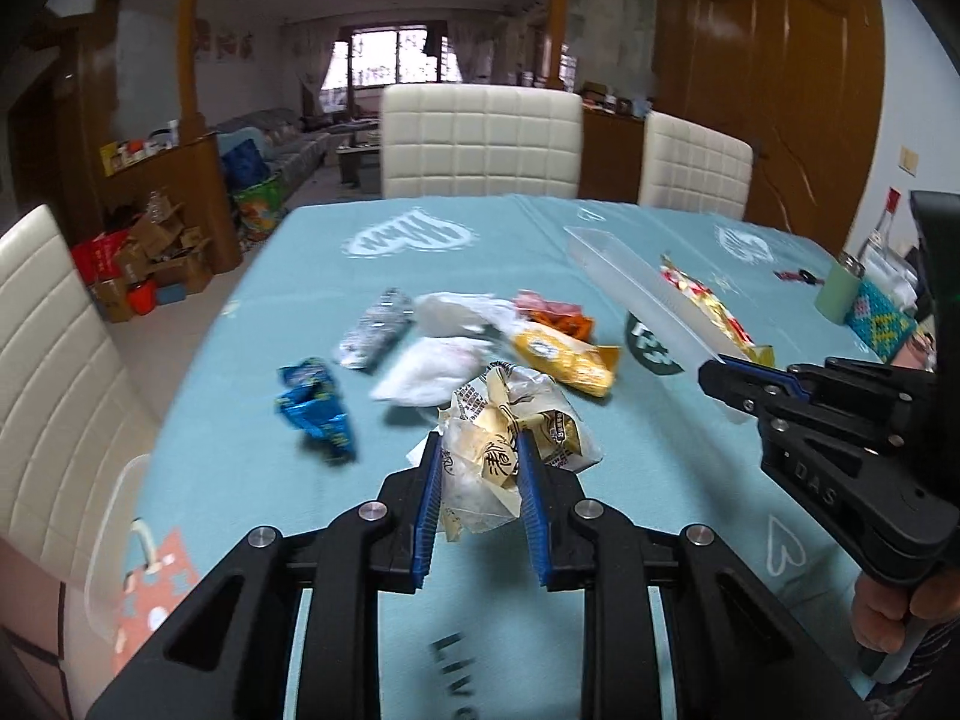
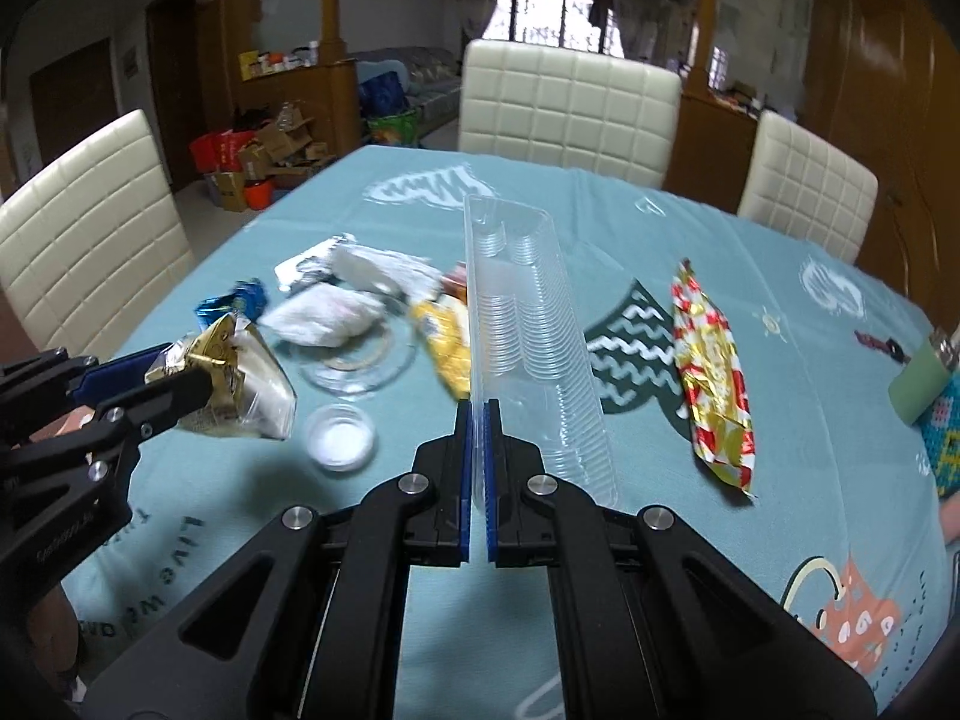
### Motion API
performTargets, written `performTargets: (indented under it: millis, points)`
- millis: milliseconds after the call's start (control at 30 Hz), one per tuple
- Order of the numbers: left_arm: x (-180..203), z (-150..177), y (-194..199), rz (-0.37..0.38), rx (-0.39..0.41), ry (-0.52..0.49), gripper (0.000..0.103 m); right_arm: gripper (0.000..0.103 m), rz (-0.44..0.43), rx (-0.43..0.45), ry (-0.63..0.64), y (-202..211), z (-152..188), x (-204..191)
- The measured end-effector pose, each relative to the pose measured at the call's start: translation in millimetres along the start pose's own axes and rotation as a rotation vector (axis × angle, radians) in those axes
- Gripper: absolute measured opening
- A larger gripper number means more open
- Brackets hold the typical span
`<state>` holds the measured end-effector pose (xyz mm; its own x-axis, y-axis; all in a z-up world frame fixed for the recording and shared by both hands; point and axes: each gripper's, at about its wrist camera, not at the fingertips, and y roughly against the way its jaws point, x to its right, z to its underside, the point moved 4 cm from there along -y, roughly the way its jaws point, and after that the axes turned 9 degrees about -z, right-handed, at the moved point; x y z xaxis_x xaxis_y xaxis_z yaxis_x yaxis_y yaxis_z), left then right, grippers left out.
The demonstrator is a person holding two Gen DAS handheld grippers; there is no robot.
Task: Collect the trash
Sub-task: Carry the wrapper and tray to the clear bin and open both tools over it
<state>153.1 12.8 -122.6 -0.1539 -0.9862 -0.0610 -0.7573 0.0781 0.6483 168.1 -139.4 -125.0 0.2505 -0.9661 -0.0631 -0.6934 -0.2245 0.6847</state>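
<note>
Two pieces of trash are already in hand above the teal printed tablecloth (image 2: 690, 228): the left gripper (image 1: 480, 468) is clamped on a crumpled clear-and-cream snack wrapper (image 1: 510, 420), its blue pads pressing the film from both sides, and the right gripper (image 2: 478, 450) is pinched almost fully closed on the thin wall of a long clear ribbed plastic biscuit tray (image 2: 528, 324) that juts forward, clear of the cloth. No bin shows in either view, so where these go cannot be told. To carry well, I would keep the tray roughly level and move it slowly, since a hold on one thin edge lets the long end swing or slip. Left on the table are a blue foil wrapper (image 1: 315, 408), a yellow packet (image 1: 564, 354), white crumpled tissues (image 1: 432, 366), a small clear round lid (image 2: 339, 437) and a red-and-gold foil bag (image 2: 714, 378).
</note>
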Motion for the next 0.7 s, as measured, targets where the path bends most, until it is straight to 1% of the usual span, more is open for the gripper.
performTargets:
  millis: [300,700]
  points:
    - [-53,7,24,-0.078,0.048,0.074,0.024,0.004,-0.036,0.017,0.102,6,-10,-57]
    - [-138,27,39,-0.205,0.067,0.187,0.024,0.004,-0.105,0.012,0.245,-3,-22,-145]
